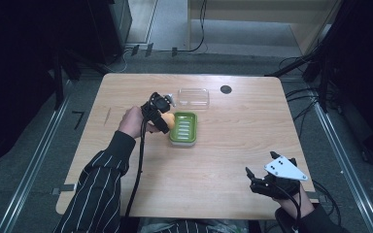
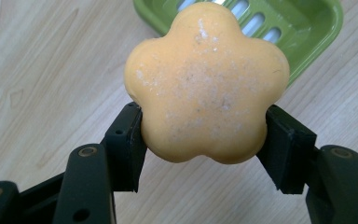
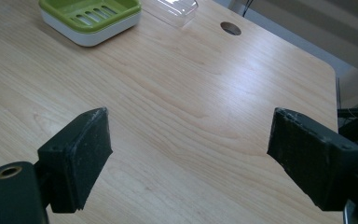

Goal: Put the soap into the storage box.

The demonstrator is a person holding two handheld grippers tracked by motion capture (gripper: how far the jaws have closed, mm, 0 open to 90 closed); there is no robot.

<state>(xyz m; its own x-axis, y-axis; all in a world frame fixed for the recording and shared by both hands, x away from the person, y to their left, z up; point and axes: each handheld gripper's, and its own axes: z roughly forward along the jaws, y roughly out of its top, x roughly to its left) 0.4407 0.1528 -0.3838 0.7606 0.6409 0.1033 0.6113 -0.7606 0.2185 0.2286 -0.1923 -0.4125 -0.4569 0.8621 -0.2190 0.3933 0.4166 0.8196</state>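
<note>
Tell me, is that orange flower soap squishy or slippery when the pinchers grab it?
Probably firm: the flower soap keeps its petal shape while the left gripper squeezes both sides. It looks dry and powdery, so likely not very slippery now. Its rounded lobes give the pads little flat surface, so it might twist or slip if bumped.

The left tool (image 1: pixel 161 112) is closed, its 2 jaws gripping; the right tool (image 1: pixel 261 178) hangs with jaws spread wide.
</note>
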